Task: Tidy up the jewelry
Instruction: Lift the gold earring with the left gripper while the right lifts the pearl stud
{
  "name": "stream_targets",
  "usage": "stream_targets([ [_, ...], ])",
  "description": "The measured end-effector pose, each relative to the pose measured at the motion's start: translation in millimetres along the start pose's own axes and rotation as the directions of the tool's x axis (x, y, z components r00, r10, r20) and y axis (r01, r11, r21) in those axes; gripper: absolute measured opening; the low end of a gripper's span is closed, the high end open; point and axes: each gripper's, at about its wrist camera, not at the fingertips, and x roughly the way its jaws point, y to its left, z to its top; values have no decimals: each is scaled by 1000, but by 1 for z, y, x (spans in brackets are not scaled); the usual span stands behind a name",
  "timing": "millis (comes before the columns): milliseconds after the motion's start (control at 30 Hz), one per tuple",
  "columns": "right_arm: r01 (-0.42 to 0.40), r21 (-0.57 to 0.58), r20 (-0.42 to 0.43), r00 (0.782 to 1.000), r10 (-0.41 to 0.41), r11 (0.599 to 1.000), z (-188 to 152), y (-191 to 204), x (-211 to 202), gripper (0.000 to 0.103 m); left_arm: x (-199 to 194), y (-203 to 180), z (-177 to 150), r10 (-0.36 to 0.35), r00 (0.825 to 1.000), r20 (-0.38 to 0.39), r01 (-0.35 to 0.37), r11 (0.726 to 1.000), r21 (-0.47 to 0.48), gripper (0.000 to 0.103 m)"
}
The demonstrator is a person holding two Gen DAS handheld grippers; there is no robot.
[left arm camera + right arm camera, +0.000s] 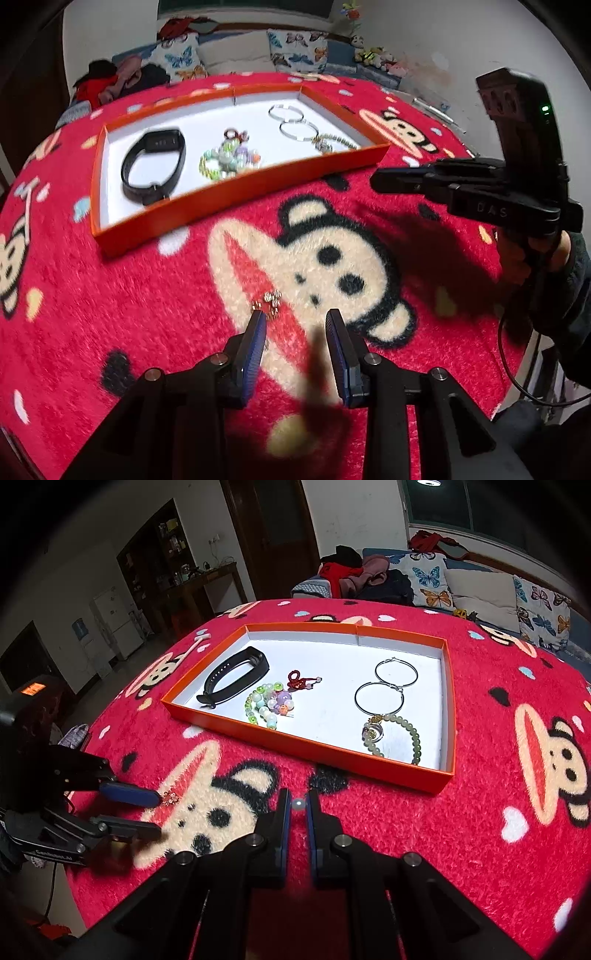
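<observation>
Two risks: left gripper (pixel 295 321) fingers apart, gold earring (pixel 267 301) at 11 o'clock could snag plush; right gripper (pixel 297 805) clamped on pearl (pixel 297 804), could pop out.

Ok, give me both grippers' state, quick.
Left gripper: open, empty, a small gold trinket by its left fingertip.
Right gripper: nearly shut on a small pale bead.

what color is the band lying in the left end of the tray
Black. The band shows most clearly in the right wrist view.

Watch band (pixel 236 679) lies left of hoops (pixel 388 686) in tray (pixel 306 749).
</observation>
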Motion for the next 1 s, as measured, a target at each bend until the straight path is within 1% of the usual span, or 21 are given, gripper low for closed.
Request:
stream_targets([
  [133, 0, 4, -4, 1000, 0, 1000, 0, -2, 2, 10, -2, 1, 8, 42, 999, 16, -43, 998, 51, 36],
  [300, -5, 2, -6, 1000, 5, 1000, 0, -2, 5, 10, 5, 1, 14, 47, 999, 14, -48, 993, 109, 36],
  [400, -4, 3, -6, 1000, 4, 1000, 1, -3, 5, 10, 13, 0, 13, 60, 998, 7, -61, 988, 143, 32],
  [500, -2, 2, -7, 1000, 2, 1000, 1, -4, 5, 10, 17, 2, 12, 62, 998, 4, -62, 987, 150, 27],
  [667, 1, 5, -6, 1000, -1, 1000, 1, -5, 5, 10, 19, 0, 10, 76, 997, 23, -79, 980, 184, 18],
  [833, 3, 4, -6, 1000, -3, 1000, 1, -5, 5, 10, 20, -11, 3, 111, 992, 52, -120, 966, 227, 10],
  [933, 1, 3, -2, 1000, -1, 1000, 1, -3, 4, 10, 20, -14, 2, 130, 989, 71, -143, 962, 233, 10],
  [1000, 0, 0, 3, 1000, 0, 1000, 2, -2, 2, 10, 18, -14, 2, 128, 988, 81, -143, 964, 222, 10],
])
